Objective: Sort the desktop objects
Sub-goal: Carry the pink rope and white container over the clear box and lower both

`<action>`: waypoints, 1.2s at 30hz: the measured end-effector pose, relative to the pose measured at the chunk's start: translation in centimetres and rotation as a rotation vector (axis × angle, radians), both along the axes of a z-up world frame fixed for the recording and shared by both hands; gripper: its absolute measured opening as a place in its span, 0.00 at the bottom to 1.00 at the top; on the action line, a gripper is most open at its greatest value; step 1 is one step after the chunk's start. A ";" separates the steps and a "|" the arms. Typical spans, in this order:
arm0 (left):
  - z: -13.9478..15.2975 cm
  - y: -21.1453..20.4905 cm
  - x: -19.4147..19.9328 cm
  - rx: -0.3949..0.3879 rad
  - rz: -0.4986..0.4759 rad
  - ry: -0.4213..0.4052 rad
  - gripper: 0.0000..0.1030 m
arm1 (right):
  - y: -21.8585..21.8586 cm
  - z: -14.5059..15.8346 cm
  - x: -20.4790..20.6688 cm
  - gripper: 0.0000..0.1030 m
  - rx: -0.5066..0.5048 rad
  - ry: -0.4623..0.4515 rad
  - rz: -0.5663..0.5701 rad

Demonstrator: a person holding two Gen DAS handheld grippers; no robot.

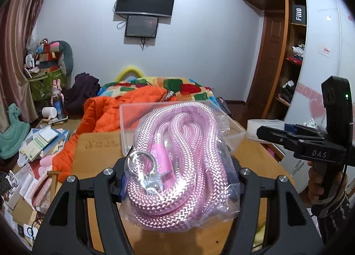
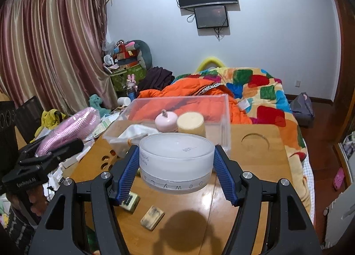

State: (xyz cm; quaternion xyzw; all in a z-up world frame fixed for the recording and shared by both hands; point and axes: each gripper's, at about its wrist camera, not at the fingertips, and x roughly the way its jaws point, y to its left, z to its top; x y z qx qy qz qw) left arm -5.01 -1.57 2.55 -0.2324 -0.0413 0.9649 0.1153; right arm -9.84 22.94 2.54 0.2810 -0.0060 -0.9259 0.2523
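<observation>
"Dewy La" lettering rings the jar [image 2: 176, 161] clamped in the right hand-held gripper [image 2: 176, 174]; left hand-held gripper [image 1: 177, 179] pinches bagged pink rope [image 1: 177, 161]

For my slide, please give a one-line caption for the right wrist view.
Right gripper holds a frosted white jar above the wooden table, before a clear plastic box.

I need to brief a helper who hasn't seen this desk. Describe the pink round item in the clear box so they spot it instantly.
On the wooden desk stands a clear plastic box, just beyond the white jar held in the right tool. Inside, the pink round case sits left of a cream-yellow cylinder; only it is pink, domed, with a small top loop.
</observation>
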 end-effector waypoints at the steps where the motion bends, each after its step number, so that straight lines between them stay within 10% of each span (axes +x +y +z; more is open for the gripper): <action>1: 0.2 -0.1 -0.3 0.001 0.004 0.004 0.61 | 0.1 0.1 -0.3 0.61 0.000 0.003 -0.002; 16: 1.6 -2.7 -7.1 0.044 0.047 -0.005 0.61 | -0.2 1.6 -7.9 0.61 -0.002 0.009 -0.058; 36: -3.5 -2.1 -15.7 0.023 0.067 -0.187 0.61 | -6.0 -2.5 -17.9 0.61 0.144 -0.106 -0.035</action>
